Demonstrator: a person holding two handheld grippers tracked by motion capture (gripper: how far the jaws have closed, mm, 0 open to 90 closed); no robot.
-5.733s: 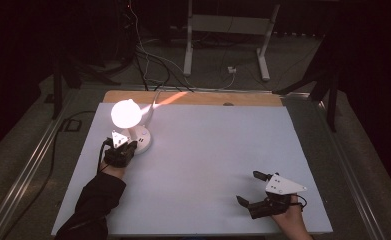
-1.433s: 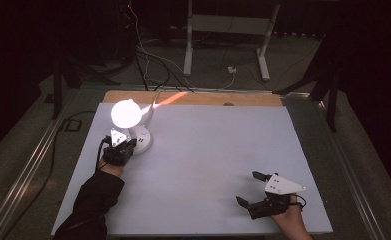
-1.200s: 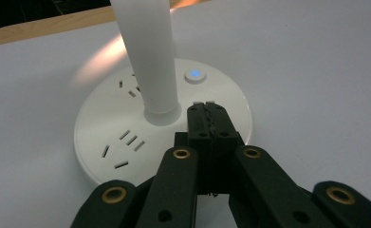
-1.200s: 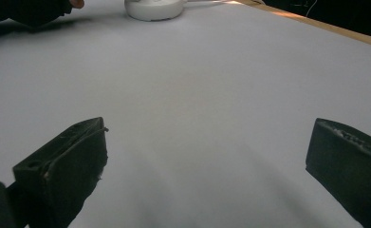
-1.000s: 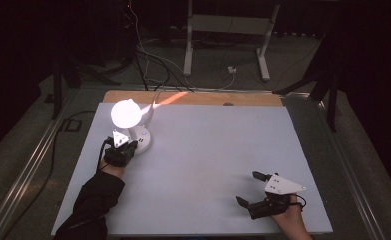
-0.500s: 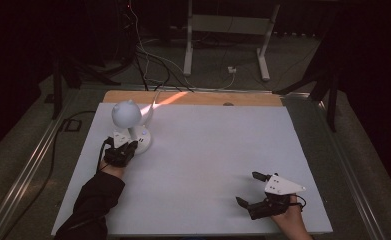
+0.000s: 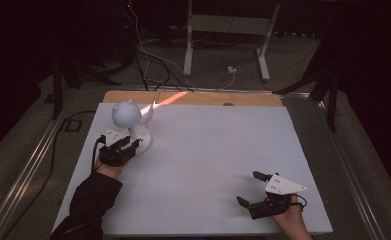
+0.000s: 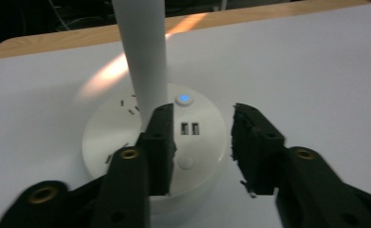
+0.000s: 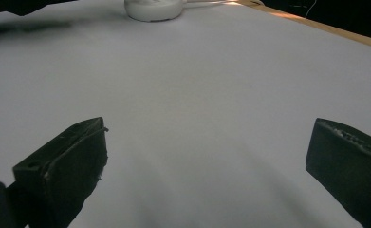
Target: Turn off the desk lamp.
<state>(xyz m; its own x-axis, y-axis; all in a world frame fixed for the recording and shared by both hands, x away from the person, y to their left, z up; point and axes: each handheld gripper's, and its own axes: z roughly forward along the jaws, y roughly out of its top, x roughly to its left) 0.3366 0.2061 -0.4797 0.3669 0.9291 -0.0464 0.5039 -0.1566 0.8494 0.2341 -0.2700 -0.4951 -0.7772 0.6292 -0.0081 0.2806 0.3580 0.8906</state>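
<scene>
**Lamp dark, left fingers part over its base**

My left gripper [image 7: 124, 148] sits at the near-left of the white surface [image 7: 218, 150], right at the desk lamp [image 7: 130, 125]. In the left gripper view, the fingers [image 8: 159, 142] have just been opening and now stand narrowly apart above the lamp's round white base [image 8: 126, 137]; nothing is pinched between them. The gap frames two small slots, w/ a round white button [image 8: 186, 162] just below them, and the lit blue power button [image 8: 183, 99] lies just beyond the fingertips. The white stem [image 8: 143, 52] rises from the base directly behind the left-hand finger in that view; whether finger and stem touch, I can't tell. In the high view the lamp's globe-shaped head [image 7: 127, 113] looks dull grey-white, not glowing, and a streak of orange light [image 7: 170, 98] falls across the wooden strip [image 7: 193, 97] at the far edge of the surface.

My right gripper [image 7: 257, 191] rests near the front-right corner, well apart from the lamp, w/ its grey three-cornered plate [image 7: 283, 185] on top. Its fingers [image 9: 74, 161] stand wide open over bare white surface, holding nothing. In the right gripper view the lamp base [image 9: 151, 9] shows far off at the top edge. A dark sleeve [image 7: 90, 200] covers my left forearm at the bottom left.
</scene>
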